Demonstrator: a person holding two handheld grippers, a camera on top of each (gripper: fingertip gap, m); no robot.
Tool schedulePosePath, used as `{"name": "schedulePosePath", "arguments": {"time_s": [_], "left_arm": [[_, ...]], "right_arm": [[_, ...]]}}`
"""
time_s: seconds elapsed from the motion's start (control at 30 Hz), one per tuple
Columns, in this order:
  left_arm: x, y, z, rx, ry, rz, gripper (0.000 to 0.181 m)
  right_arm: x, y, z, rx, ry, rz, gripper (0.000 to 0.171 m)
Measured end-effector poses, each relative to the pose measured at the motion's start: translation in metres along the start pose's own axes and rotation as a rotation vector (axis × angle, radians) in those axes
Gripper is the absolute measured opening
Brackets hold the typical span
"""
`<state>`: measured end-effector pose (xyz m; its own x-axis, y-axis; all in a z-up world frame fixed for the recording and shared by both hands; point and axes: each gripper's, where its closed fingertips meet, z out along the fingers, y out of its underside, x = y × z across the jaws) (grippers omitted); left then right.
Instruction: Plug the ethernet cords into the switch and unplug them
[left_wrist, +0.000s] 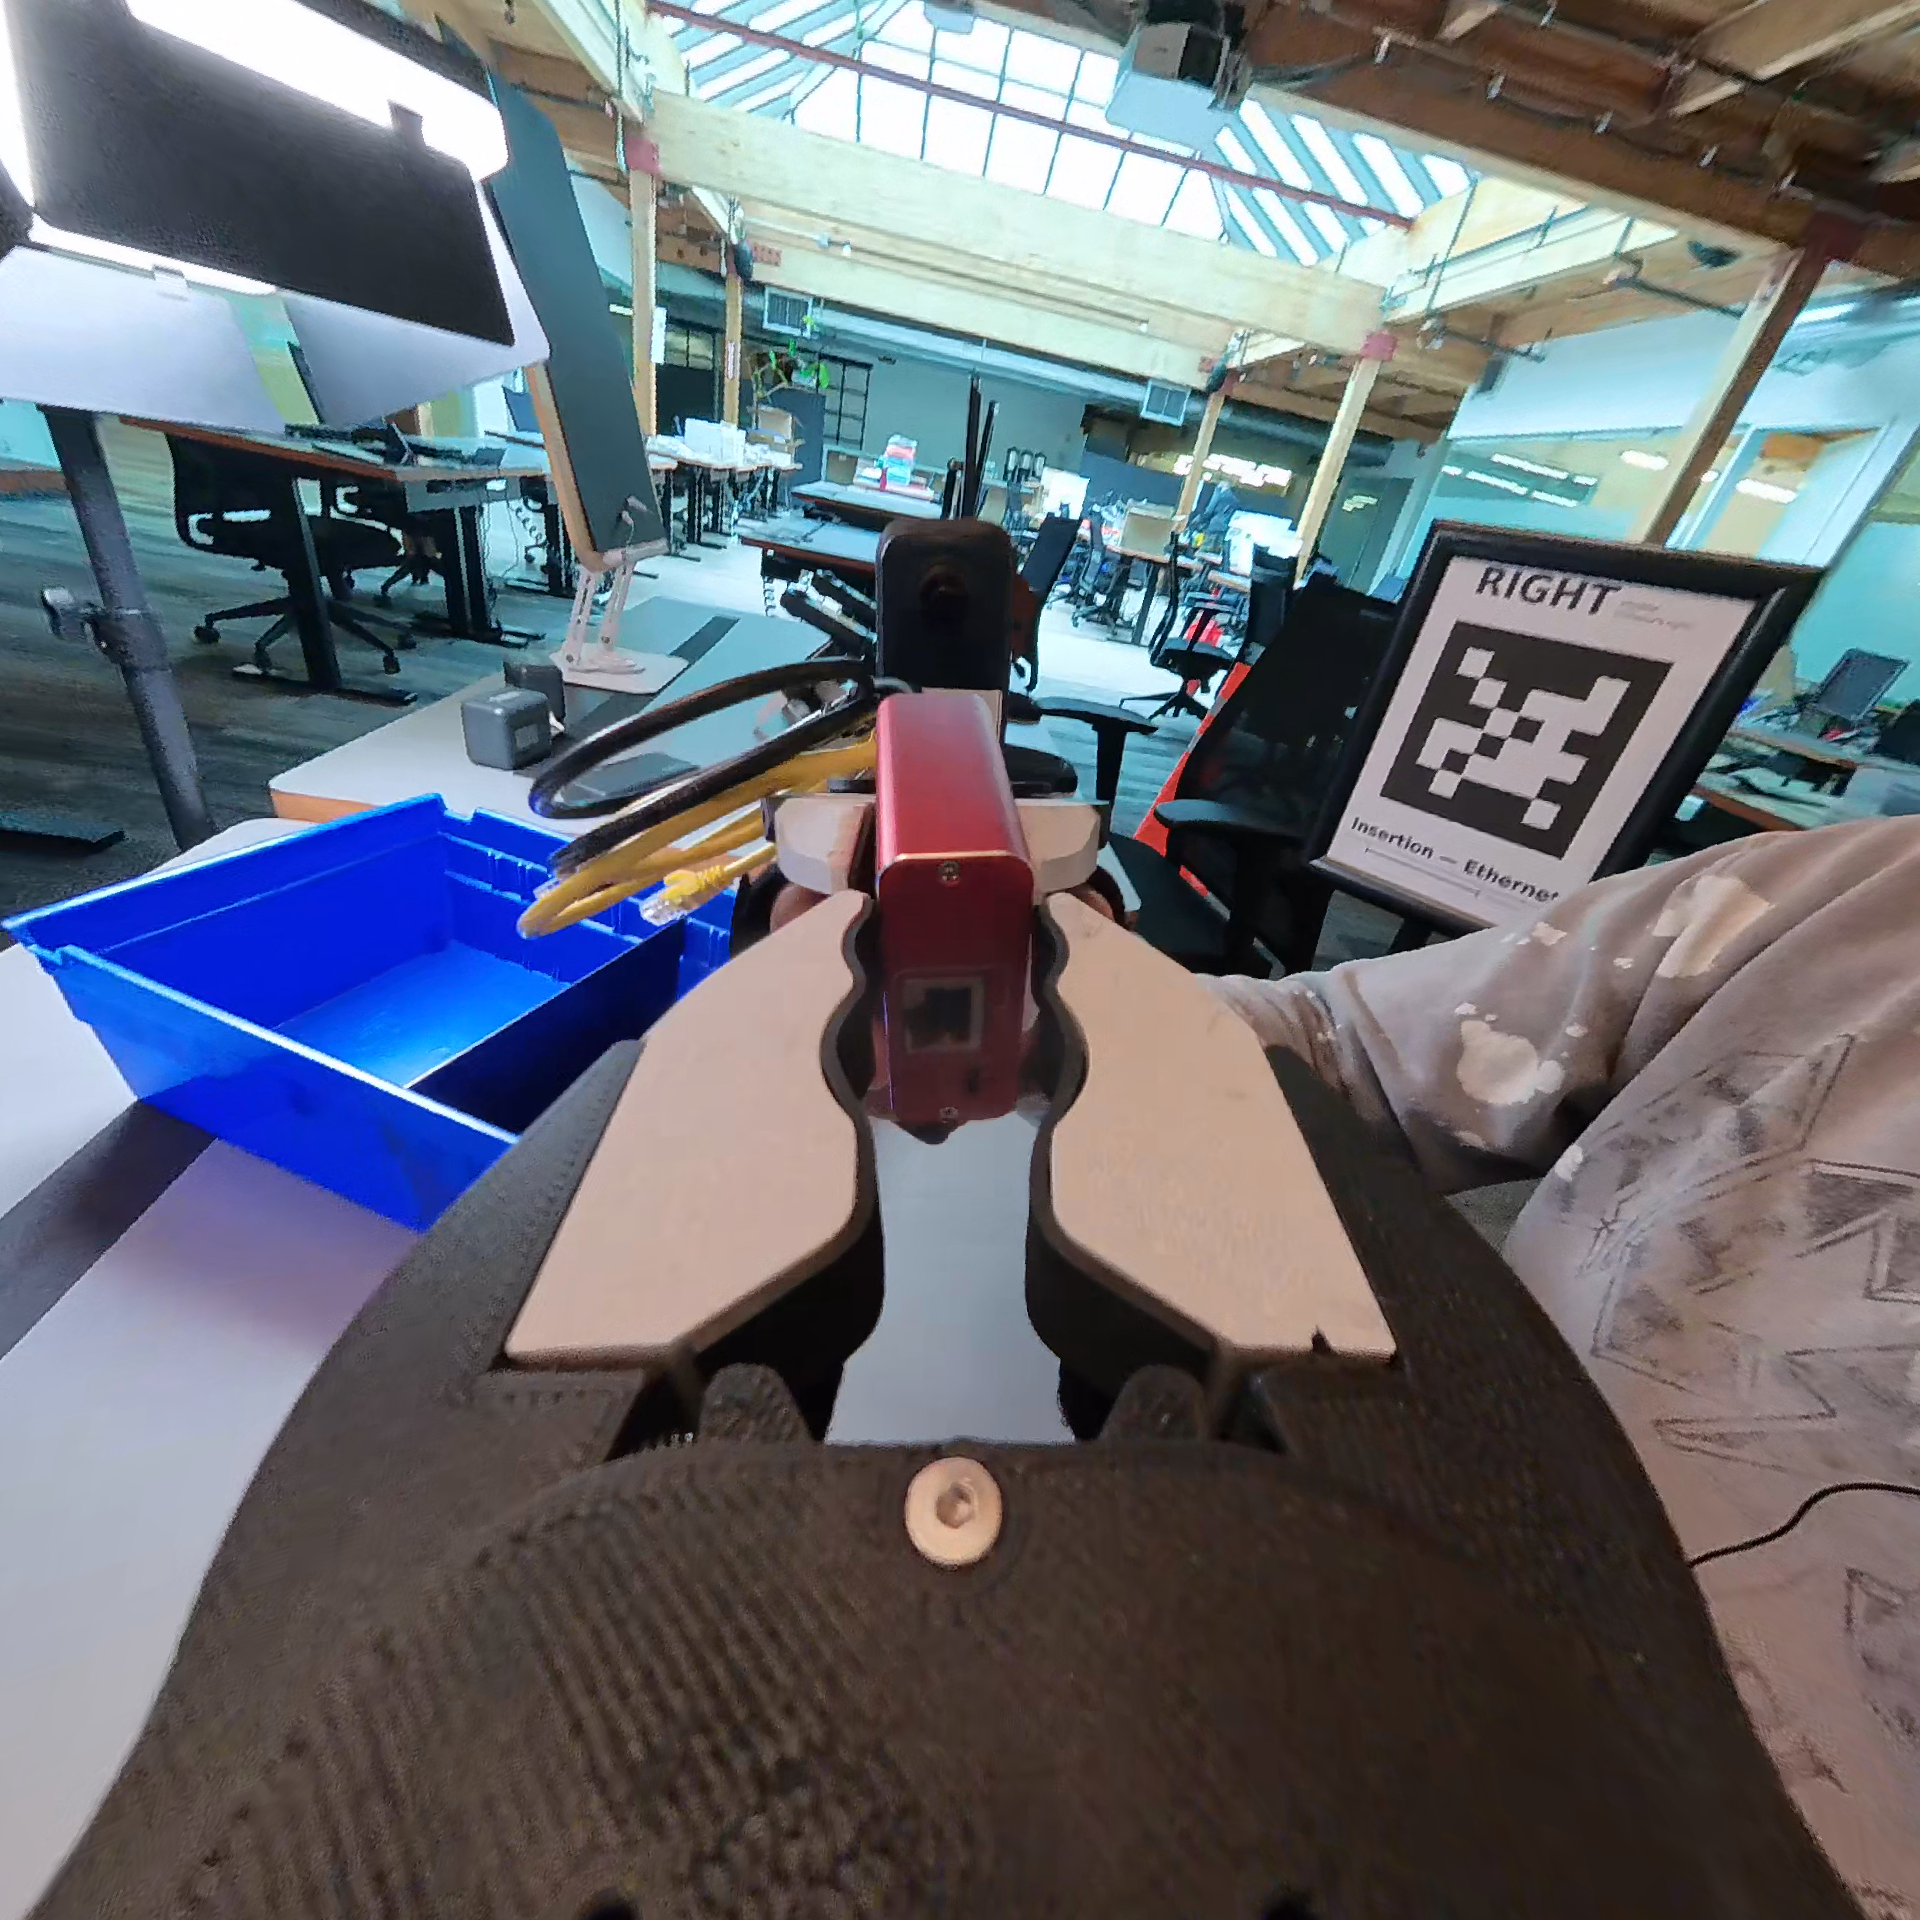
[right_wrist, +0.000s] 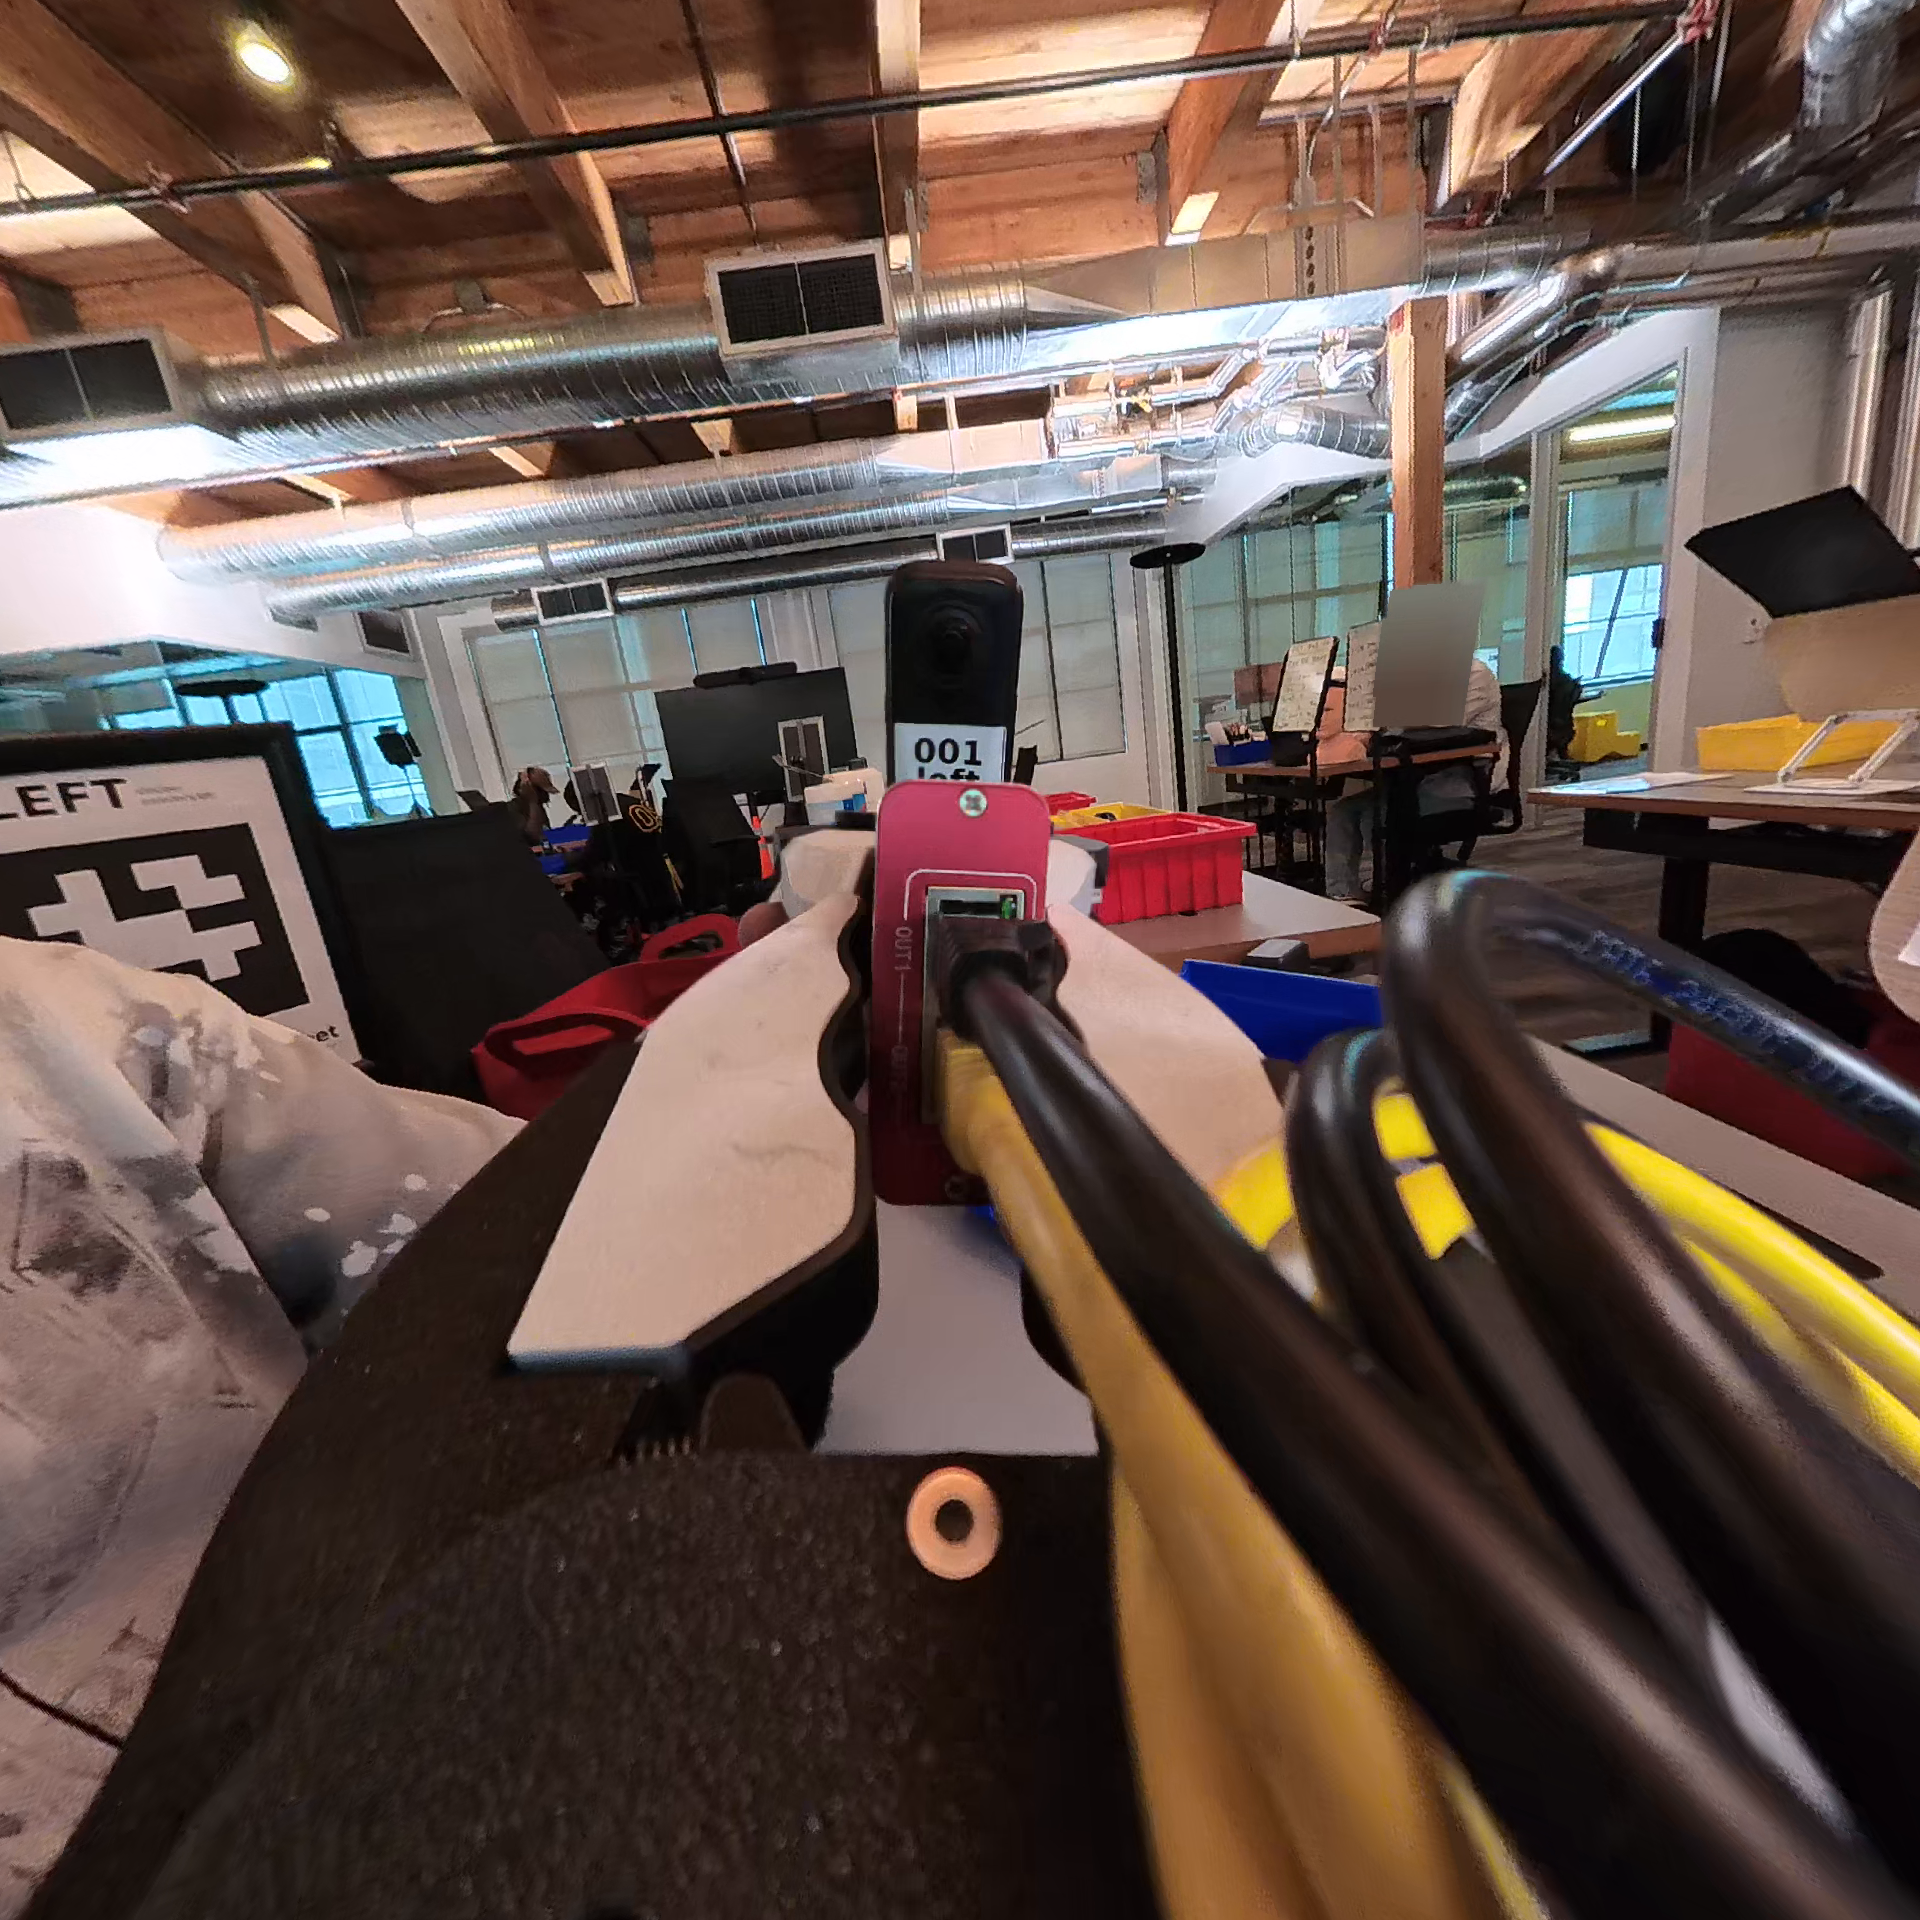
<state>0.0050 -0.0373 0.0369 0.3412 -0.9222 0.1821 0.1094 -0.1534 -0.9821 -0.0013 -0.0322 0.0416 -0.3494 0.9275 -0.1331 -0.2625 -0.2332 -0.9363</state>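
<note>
Left gripper (left_wrist: 951, 1023) clamped on red switch (left_wrist: 951, 904); right gripper (right_wrist: 951, 1039) grips opposite end, long axis between; black cord (right_wrist: 1122, 1132), yellow cord (right_wrist: 1039, 1174) plugged right-facing end.

Cable loops (right_wrist: 1558, 1195) crowd switch (right_wrist: 961, 997) port face; blue bin (left_wrist: 343, 997) beside.

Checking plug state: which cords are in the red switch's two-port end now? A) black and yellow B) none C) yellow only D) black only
A: the right wrist view shows the black cord and yellow cord both seated in the red switch.
</note>
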Motion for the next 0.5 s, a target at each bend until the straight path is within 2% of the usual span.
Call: {"name": "schedulePosePath", "arguments": {"time_s": [0.2, 0.33, 0.43, 0.5], "left_arm": [[-0.005, -0.025, -0.03, 0.056, -0.101, 0.082, 0.03], [-0.026, -0.039, -0.072, 0.042, -0.315, 0.165, 0.031], [-0.049, -0.039, -0.113, -0.03, -0.506, 0.208, 0.031], [-0.063, -0.034, -0.136, -0.086, -0.564, 0.178, 0.03]], "right_arm": [[0.0, -0.012, -0.006, 0.037, 0.002, 0.007, 0.029], [0.001, -0.023, -0.013, 0.053, 0.028, -0.025, 0.029], [0.003, -0.029, -0.019, 0.028, 0.072, -0.081, 0.029], [0.006, -0.033, -0.022, 0.013, 0.104, -0.121, 0.029]]}}
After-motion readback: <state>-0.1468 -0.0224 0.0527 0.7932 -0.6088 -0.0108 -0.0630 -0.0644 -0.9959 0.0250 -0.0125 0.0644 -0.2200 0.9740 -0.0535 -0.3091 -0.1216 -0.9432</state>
